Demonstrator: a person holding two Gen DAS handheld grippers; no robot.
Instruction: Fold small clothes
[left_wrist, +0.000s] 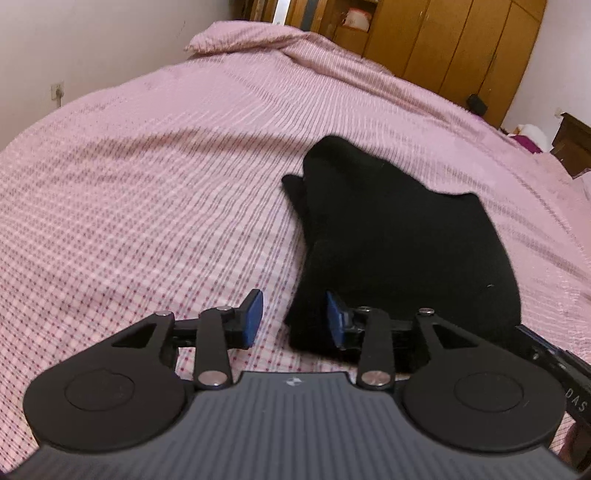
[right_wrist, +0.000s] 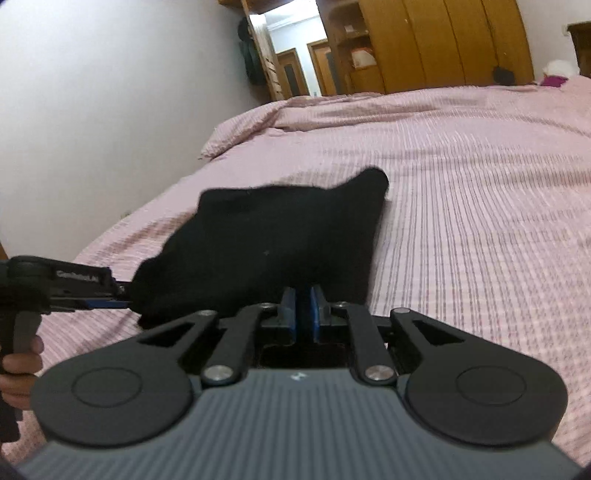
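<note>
A small black garment (left_wrist: 391, 236) lies folded on the pink checked bedspread (left_wrist: 147, 184). My left gripper (left_wrist: 295, 317) is open, its blue pads either side of the garment's near left corner. In the right wrist view the garment (right_wrist: 266, 243) is lifted at its near edge, and my right gripper (right_wrist: 303, 310) is shut on that edge. The left gripper (right_wrist: 110, 295) shows at the left of that view, touching the garment's left corner. The right gripper's body shows at the lower right of the left wrist view (left_wrist: 554, 358).
A pillow (left_wrist: 240, 37) lies at the head of the bed by the white wall. Wooden wardrobes (left_wrist: 461, 44) stand beyond the bed. A dark nightstand (left_wrist: 572, 144) is at the far right. A doorway (right_wrist: 295, 62) opens at the back.
</note>
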